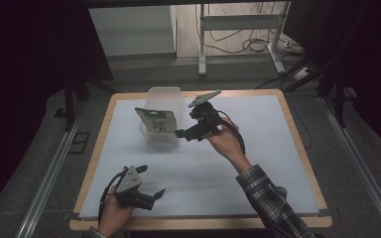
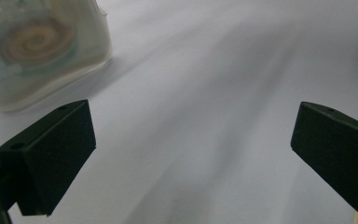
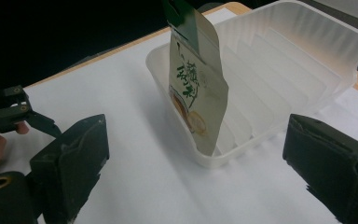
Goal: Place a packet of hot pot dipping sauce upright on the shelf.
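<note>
Green script, unreadable, on pouch standing in tray near far table edge. Both grippers wide open, empty; bare sheet between.

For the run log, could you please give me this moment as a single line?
left gripper: open, low near table edge | right gripper: open, beside bin | pouch: upright in clear bin

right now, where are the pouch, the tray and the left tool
pouch (image 3: 196, 88), right gripper view, printed front face
tray (image 3: 307, 42), right gripper view, far wall
left tool (image 1: 154, 195), high view, between its fingertips
</note>
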`<act>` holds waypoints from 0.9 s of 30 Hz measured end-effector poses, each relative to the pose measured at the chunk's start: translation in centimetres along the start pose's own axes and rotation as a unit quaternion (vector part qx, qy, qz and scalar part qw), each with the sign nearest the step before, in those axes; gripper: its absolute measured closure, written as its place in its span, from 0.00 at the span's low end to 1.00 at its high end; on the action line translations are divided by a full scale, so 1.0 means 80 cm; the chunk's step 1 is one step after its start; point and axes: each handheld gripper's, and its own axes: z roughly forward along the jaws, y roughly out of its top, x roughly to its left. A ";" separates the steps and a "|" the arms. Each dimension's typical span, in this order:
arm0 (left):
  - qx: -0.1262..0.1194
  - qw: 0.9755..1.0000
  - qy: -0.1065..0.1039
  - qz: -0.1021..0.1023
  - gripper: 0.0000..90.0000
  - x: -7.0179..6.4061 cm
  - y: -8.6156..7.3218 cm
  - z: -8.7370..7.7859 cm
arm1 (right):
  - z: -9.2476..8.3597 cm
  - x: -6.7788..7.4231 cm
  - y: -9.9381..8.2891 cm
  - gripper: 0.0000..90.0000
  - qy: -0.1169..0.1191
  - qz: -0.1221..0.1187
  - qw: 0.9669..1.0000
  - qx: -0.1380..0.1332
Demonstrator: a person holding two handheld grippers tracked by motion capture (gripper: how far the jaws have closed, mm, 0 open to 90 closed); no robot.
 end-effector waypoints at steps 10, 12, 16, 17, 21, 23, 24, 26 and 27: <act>0.000 1.000 0.000 0.000 0.00 0.000 0.000 0.000 | -0.017 0.004 -0.014 0.07 -0.011 -0.002 1.000 0.003; 0.000 1.000 0.000 0.000 0.00 0.000 0.000 0.000 | -0.018 0.005 -0.015 0.07 -0.012 -0.003 1.000 0.003; 0.000 1.000 0.000 -0.001 0.00 0.000 0.000 0.000 | -0.024 0.007 -0.023 0.07 -0.019 -0.003 1.000 0.005; 0.000 1.000 0.000 -0.001 0.00 -0.001 0.000 0.000 | -0.026 0.007 -0.028 0.07 -0.018 -0.003 1.000 0.005; 0.001 1.000 -0.001 -0.001 0.00 -0.001 0.000 0.001 | -0.031 0.007 -0.038 0.06 -0.016 0.001 1.000 0.004; 0.001 1.000 0.000 -0.001 0.00 -0.001 0.000 0.001 | -0.031 0.008 -0.040 0.06 -0.016 0.003 1.000 0.005; 0.002 1.000 -0.001 -0.002 0.00 -0.001 0.000 0.001 | -0.033 0.008 -0.045 0.05 -0.015 0.005 1.000 0.007; 0.001 1.000 -0.001 -0.002 0.00 -0.001 0.000 0.001 | -0.034 0.008 -0.051 0.04 -0.014 0.005 1.000 0.010; 0.001 1.000 -0.001 -0.002 0.00 -0.001 0.000 0.001 | -0.034 0.008 -0.051 0.04 -0.014 0.005 1.000 0.010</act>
